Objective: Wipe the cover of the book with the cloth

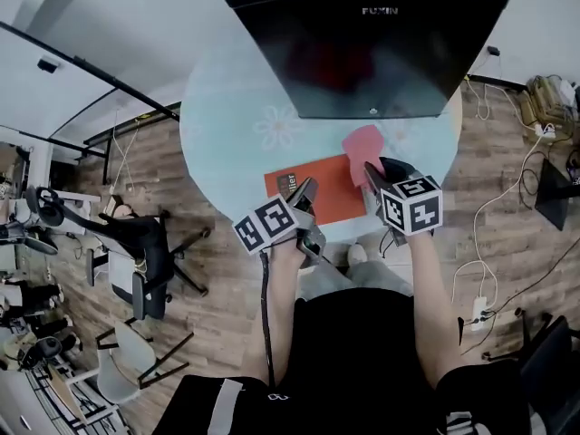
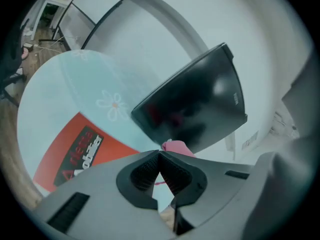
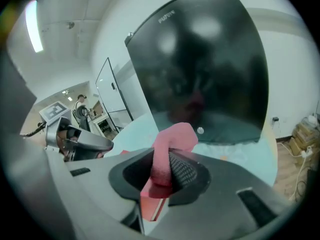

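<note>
The red-covered book (image 1: 326, 188) lay flat near the front edge of a round, pale-blue table (image 1: 227, 125), its dark title panel at the left end of the cover. A pink cloth (image 1: 362, 143) was held above the book's far right corner, pinched between the jaws of the right gripper (image 1: 372, 175), with a fold of it standing out past the jaw tips toward the back of the table. The right gripper view showed the cloth (image 3: 172, 141) clamped between the ribbed pads, a strip of red cover (image 3: 152, 206) visible beneath them. The left gripper (image 1: 304, 193) was poised over the book's left part, by the title panel; whether it touched the cover could not be made out. Its own view showed the jaw tips pressed together with nothing between them. Behind the book, a glossy black cabinet (image 1: 362, 43) stood on the table. Black office chairs (image 1: 136, 243) stood on the wood floor (image 1: 227, 270) to the left.
</note>
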`<state>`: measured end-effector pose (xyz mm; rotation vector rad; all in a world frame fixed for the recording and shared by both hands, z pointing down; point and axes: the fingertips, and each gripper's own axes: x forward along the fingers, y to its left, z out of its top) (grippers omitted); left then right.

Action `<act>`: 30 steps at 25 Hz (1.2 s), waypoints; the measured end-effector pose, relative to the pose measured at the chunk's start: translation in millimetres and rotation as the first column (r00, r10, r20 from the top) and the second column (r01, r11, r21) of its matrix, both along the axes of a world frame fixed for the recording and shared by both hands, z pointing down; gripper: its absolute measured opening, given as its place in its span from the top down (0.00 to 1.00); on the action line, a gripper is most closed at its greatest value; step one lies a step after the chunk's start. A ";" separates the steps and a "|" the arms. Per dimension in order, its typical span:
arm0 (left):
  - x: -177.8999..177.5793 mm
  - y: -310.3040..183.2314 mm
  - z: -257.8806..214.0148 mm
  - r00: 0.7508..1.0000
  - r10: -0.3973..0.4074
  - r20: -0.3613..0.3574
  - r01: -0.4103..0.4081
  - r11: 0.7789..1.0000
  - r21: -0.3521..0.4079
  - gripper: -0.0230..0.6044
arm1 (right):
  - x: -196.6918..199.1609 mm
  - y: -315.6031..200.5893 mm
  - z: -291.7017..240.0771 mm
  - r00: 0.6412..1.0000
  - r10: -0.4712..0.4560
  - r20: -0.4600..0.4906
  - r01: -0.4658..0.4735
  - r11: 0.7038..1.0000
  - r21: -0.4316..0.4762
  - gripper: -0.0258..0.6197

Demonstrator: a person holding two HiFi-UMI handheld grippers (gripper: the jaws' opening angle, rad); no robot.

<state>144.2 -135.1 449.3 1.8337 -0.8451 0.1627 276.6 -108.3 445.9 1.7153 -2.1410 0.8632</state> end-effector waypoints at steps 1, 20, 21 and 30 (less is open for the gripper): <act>-2.5 -14.3 -14.5 1.000 0.000 0.005 -0.001 0.998 0.058 0.94 | 0.9 -9.0 -12.6 1.000 -0.004 0.000 0.004 0.999 0.035 0.83; 31.4 -77.9 -305.8 0.991 -0.037 0.130 -0.080 0.610 0.788 0.94 | -12.3 -50.7 -302.9 0.998 -0.040 -0.047 0.061 0.717 0.694 0.84; 32.7 -79.4 -305.6 0.990 -0.045 0.135 -0.079 0.613 0.786 0.94 | -11.7 -49.3 -307.9 0.998 -0.047 -0.040 0.061 0.700 0.712 0.84; 50.0 -69.8 -290.6 0.990 -0.022 0.142 -0.095 0.636 0.766 0.94 | 0.7 -45.7 -301.1 0.999 -0.033 -0.035 0.049 0.699 0.713 0.85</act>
